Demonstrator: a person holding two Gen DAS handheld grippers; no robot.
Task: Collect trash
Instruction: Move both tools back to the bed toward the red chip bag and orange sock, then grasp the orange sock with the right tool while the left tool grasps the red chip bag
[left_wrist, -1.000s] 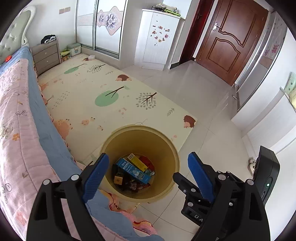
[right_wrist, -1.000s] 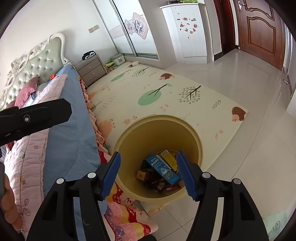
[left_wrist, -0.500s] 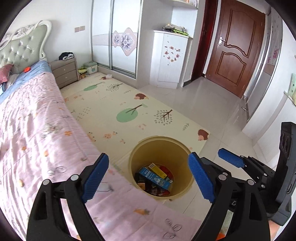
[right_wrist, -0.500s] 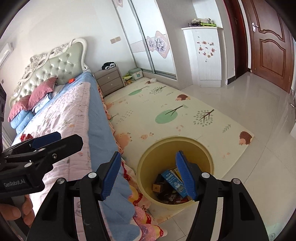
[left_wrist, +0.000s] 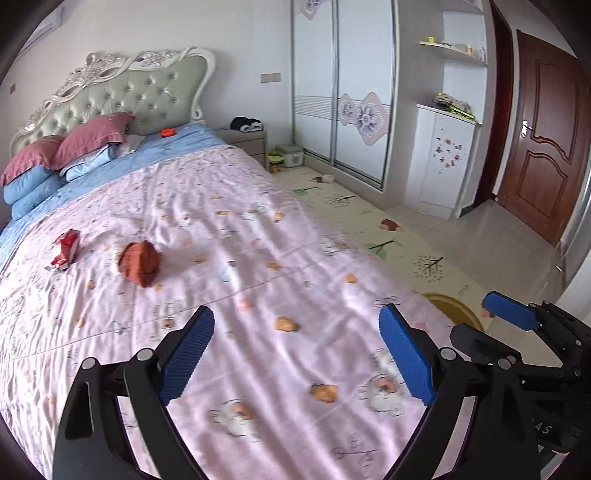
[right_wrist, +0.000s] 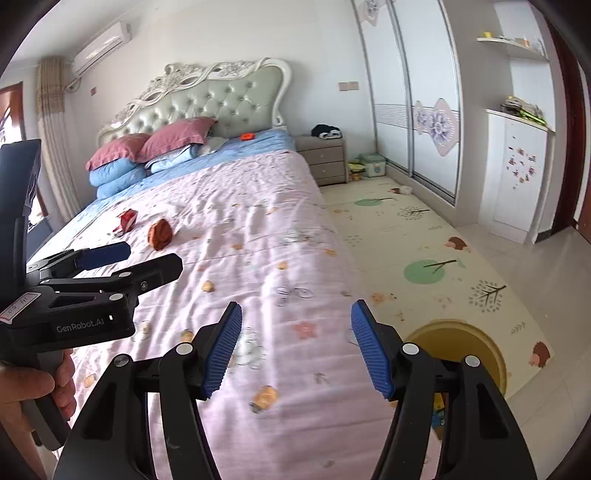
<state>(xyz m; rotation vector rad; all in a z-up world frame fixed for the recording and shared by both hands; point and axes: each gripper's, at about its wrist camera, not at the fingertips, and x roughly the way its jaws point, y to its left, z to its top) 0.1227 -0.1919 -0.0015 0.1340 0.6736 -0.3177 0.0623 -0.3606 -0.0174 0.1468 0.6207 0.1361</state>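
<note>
Pink flowered quilt (left_wrist: 258, 236) fills the view under both tools, and there's the trash: a crumpled rust-brown wrapper (left_wrist: 139, 263) and, just beside it on the side away from the grippers' right, a crumpled red-and-white wrapper (left_wrist: 65, 250), both lying on the quilt well ahead of the left gripper (left_wrist: 297, 356) and off to its left. The two pieces sit near each other but apart. Left gripper's blue ribbed pads stand wide, jaws have just been opening a touch further, and nothing is between them, only bedding below. Over to the right gripper (right_wrist: 295, 349): its blue pads are parted about halfway, nothing caught between them either, quilt edge underneath. From this camera the brown wrapper (right_wrist: 160, 233) and the red-and-white one (right_wrist: 127, 220) lie far ahead and to the left, beyond the left tool, which a hand (right_wrist: 35, 387) grips by its handle. Down to the right of the right gripper, on the cream patterned floor mat (right_wrist: 424, 236) just beside the bed, sits the round yellow plastic bin (right_wrist: 476, 341), partly hidden behind the right finger; a few colourful bits show inside. In the left view only a sliver of that bin (left_wrist: 452, 306) peeks past the quilt's edge.
</note>
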